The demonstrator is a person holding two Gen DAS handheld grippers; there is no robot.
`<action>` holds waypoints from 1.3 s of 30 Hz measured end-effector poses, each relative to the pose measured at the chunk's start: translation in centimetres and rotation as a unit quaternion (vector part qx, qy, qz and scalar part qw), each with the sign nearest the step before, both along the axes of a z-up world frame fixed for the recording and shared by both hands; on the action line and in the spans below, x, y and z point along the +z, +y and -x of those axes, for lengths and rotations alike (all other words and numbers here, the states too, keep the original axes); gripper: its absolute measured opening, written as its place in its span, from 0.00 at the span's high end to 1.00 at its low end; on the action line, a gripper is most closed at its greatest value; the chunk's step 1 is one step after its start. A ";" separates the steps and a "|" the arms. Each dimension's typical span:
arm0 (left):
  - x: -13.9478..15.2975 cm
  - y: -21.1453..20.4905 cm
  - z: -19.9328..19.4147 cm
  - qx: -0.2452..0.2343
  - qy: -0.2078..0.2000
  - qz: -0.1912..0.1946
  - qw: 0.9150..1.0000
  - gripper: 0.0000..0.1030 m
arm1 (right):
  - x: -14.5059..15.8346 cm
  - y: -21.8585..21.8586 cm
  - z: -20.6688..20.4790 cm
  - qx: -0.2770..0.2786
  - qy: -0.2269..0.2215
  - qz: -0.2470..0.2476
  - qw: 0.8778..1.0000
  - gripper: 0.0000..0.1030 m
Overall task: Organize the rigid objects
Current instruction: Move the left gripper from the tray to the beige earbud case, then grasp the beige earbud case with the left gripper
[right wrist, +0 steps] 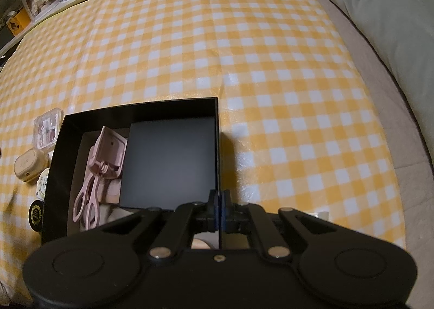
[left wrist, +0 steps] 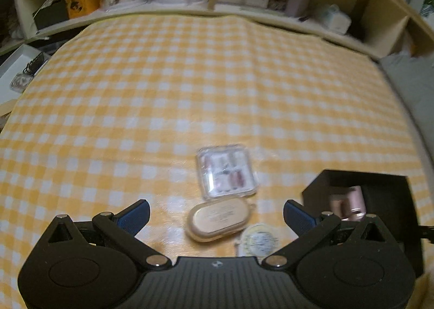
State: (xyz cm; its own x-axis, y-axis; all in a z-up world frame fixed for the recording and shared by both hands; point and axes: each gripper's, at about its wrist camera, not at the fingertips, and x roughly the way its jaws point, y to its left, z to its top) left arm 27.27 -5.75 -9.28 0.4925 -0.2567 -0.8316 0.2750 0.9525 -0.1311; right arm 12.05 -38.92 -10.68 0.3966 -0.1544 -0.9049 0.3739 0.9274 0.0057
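Yellow and white checked cloth covers the surface, and the small things lie on its left part. Seen from the right wrist, going from the left, there are four loose items beside the box: one clear square case with small pink things inside, one beige oval case, one round pale tin and one round black tin. They lie close together in a column, just beside the left wall of one black open box. Inside the box I count one pink eyelash curler at the left and one smaller black box at the right.

One right gripper is clenched on the right wall of the black open box, with the thin wall between its pads.

In the left wrist view, one left gripper is released, its fingers wide apart, above the beige oval case; nothing is between them.
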 end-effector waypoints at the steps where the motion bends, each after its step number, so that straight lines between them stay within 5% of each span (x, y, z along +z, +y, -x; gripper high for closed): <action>1: -0.5 -0.1 -0.2 0.000 0.007 -0.004 1.000 0.00 | 0.0 0.0 0.1 0.000 0.001 0.000 1.000 0.98; 7: -3.4 -0.8 -0.9 0.027 0.040 -0.011 0.999 0.00 | 0.0 0.2 0.0 0.000 0.001 0.001 1.000 0.98; 15: -5.9 -1.5 -2.2 0.092 0.036 0.006 0.995 0.00 | -0.1 0.2 -0.1 0.000 0.001 0.001 1.000 0.98; 21: -6.9 -1.7 -2.2 0.096 0.034 0.005 0.995 0.01 | 0.0 0.2 0.1 0.000 0.001 0.002 1.000 0.98; 29: -6.9 -1.6 -1.7 0.094 0.040 0.028 0.994 0.23 | 0.0 0.2 0.0 -0.001 0.001 0.002 1.000 0.98; 39: -6.3 -1.7 -1.8 0.102 0.051 0.033 0.993 0.25 | -0.1 0.2 -0.1 0.000 0.003 0.002 1.000 0.98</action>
